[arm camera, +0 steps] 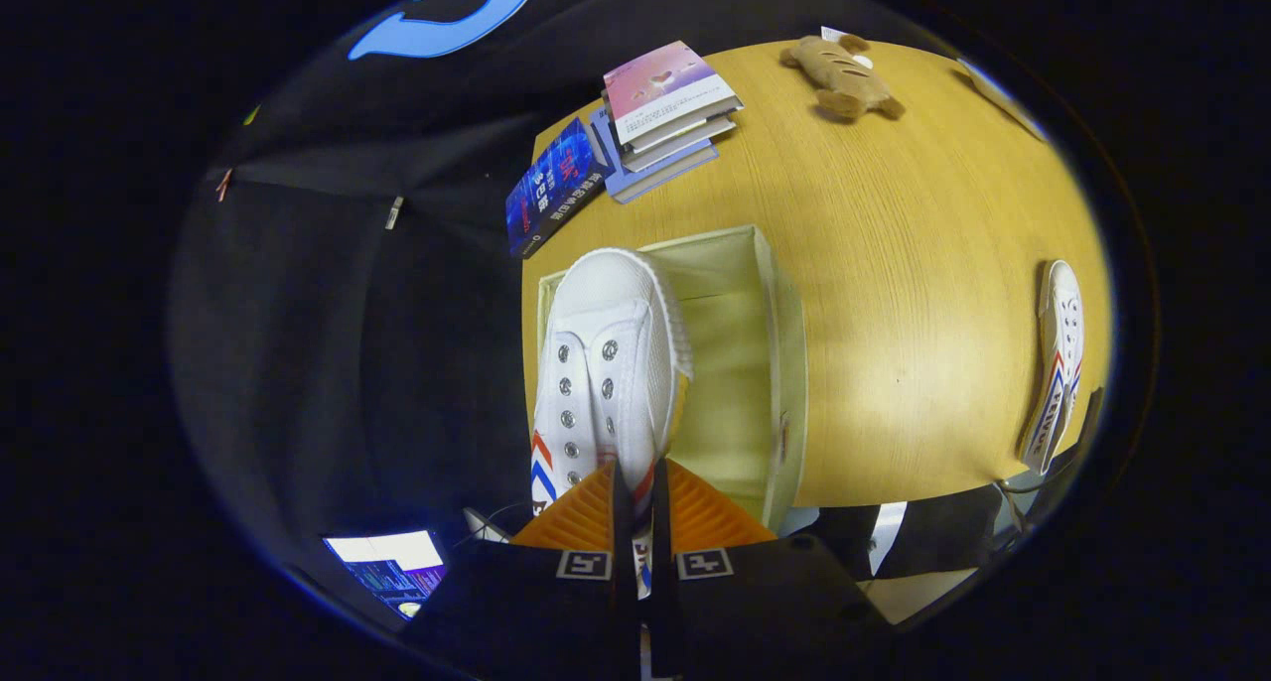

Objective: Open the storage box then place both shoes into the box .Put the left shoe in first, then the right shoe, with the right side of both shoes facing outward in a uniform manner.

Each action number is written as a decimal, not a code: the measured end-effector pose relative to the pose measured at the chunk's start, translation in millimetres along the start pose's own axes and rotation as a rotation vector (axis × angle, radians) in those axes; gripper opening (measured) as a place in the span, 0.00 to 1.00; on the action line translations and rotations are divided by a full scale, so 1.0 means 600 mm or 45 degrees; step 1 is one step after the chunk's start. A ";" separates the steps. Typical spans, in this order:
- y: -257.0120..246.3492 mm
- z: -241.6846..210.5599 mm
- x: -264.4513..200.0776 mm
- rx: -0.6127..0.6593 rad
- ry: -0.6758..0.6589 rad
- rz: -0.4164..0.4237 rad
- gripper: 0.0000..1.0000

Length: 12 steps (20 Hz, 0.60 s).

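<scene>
Yellow wooden tabletop point(894, 264) carried our open pale fabric storage box point(755, 363). Our tongs point(635, 502) were pinched nearly closed on the heel collar of a white canvas shoe point(611, 363), hanging over the box at twelve o'clock; we judged it light, soft and best held there. Its mate point(1058, 363) lay at three o'clock.

The gripper point(635, 477) has two wedge-shaped fingers point(581, 512) with fine ribbing, clamped on the white shoe point(608, 363). Behind them sit two blocky carriers, each bearing a square black-and-white tag point(583, 564), at 9 and 3 o'clock of the slit.
</scene>
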State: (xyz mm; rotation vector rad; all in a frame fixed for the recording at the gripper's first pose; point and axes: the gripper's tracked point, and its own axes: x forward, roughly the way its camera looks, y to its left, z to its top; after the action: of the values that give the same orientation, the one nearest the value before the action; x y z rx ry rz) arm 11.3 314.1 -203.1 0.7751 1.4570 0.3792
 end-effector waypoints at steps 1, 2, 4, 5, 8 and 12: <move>0.003 -0.001 0.013 0.007 0.008 -0.015 0.09; 0.021 0.005 0.005 0.009 0.017 -0.023 0.09; 0.028 0.004 0.027 0.009 0.030 -0.028 0.09; 0.033 0.004 0.037 0.007 0.035 -0.027 0.09; 0.025 0.000 0.084 0.003 0.039 -0.008 0.10; 0.094 -0.010 0.089 0.090 0.107 0.226 0.63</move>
State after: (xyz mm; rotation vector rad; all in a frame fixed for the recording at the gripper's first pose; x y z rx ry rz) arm 24.1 390.9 -204.5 0.9590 1.4912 0.5022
